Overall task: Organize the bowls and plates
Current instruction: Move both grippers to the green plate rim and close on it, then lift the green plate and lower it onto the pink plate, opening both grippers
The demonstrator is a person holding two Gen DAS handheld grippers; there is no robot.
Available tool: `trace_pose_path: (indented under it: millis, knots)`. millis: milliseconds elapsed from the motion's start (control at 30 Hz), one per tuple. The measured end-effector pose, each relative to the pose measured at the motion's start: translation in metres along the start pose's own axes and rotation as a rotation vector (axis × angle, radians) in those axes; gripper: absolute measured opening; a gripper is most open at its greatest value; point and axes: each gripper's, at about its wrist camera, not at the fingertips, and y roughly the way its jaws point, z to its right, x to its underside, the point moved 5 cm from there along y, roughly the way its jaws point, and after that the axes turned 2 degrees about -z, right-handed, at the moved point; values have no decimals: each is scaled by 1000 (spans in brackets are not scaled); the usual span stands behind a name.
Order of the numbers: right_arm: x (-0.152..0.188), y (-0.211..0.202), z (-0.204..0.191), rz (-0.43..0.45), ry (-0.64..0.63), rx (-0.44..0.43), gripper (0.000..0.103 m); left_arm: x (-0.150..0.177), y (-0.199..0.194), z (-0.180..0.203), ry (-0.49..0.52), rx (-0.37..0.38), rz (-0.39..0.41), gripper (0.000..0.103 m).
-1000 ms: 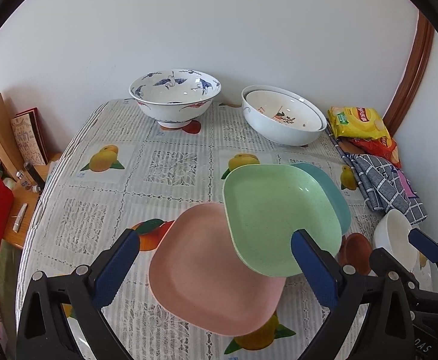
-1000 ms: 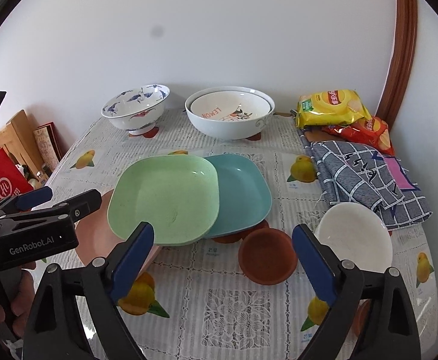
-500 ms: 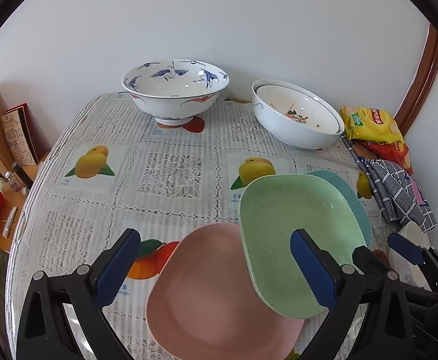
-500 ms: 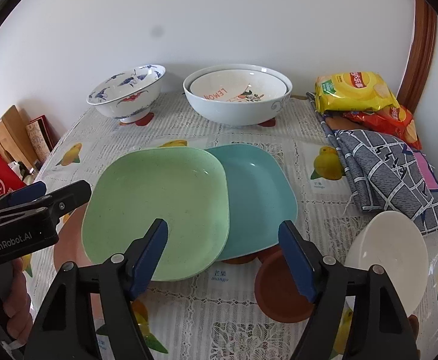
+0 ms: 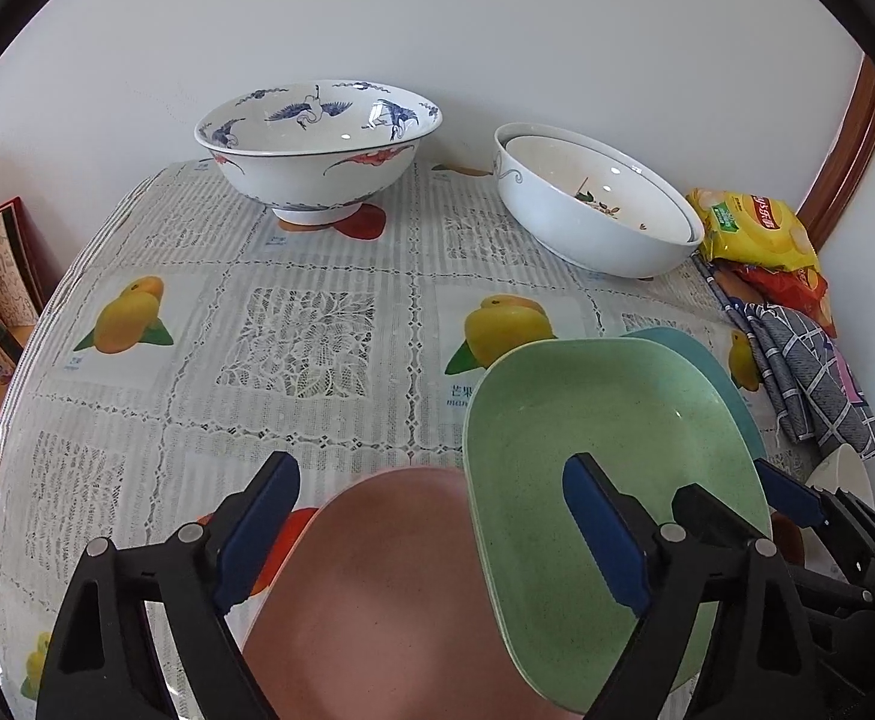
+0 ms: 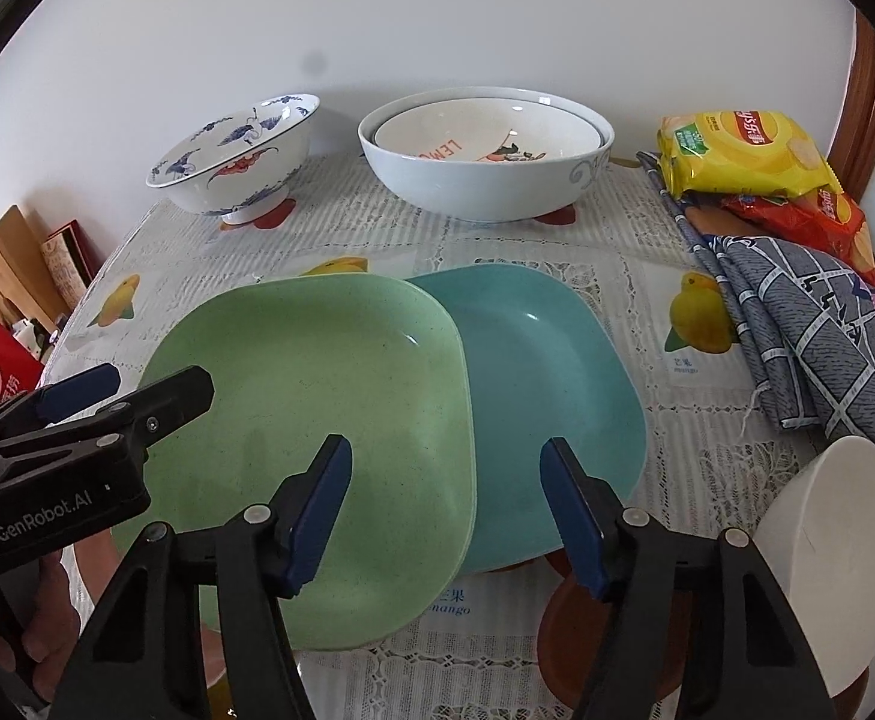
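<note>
A green square plate [image 6: 317, 420] overlaps a teal plate [image 6: 545, 384] on its right and a pink plate [image 5: 377, 588] on its left. My left gripper [image 5: 431, 528] is open over the pink plate's far edge. My right gripper [image 6: 446, 510] is open over the near edges of the green and teal plates. A blue-patterned bowl [image 5: 317, 144] and a white bowl with a smaller bowl nested inside [image 6: 485, 156] stand at the back. A small white bowl [image 6: 839, 546] and a brown saucer [image 6: 593, 618] lie at the near right.
Snack bags [image 6: 743, 156] and a folded checked cloth [image 6: 809, 324] lie along the right edge. The wall is close behind the bowls. The fruit-print tablecloth [image 5: 293, 336] covers the table. Books and boards [image 5: 5, 264] stand off the left edge.
Both grippers have moved forward and lower toward the plates, which now look larger. The right gripper's jaws have narrowed somewhat. The dishes have not moved.
</note>
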Motion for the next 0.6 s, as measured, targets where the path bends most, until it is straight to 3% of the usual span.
trace_pose_path:
  millis: [67, 167, 300, 367, 433, 600]
  knots:
    - [0, 2, 0, -4, 4, -5, 56, 2, 3, 2, 2, 12, -10, 75]
    - [1, 7, -2, -21, -1, -16, 41, 2, 4, 2, 5, -1, -6, 67]
    - [0, 6, -6, -7, -18, -7, 30, 1, 2, 2, -5, 15, 1, 55]
    - [0, 6, -7, -4, -15, -5, 20, 2, 1, 4, 1, 28, 0, 41]
    - [0, 4, -8, -5, -12, -21, 15, 5, 2, 7, 6, 58, -21, 27]
    - [2, -4, -11, 12, -17, -22, 12, 10, -3, 9, 9, 48, -19, 20]
